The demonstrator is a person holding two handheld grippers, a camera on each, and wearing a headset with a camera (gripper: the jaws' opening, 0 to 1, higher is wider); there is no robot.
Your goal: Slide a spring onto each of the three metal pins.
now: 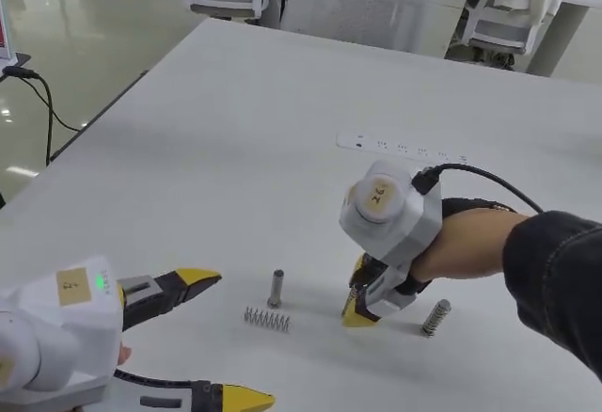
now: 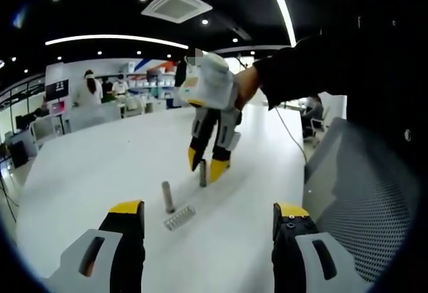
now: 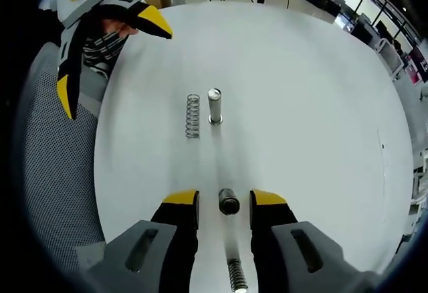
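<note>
Left gripper (image 1: 235,339) hovers nearest, jaws wide apart and empty, over the white counter (image 1: 235,149). At its 1 o'clock a bare metal pin (image 1: 277,288) stands upright, with a loose spring (image 1: 266,319) lying just beside it at 6 o'clock. Right gripper (image 3: 225,198) straddles a second pin (image 3: 229,203), jaws apart, not yet clamping. A second spring (image 1: 435,318) leans at that gripper's 3 o'clock. The step looks like steadying this pin. Next, the jaws should close squarely on it before a spring is fetched.
</note>
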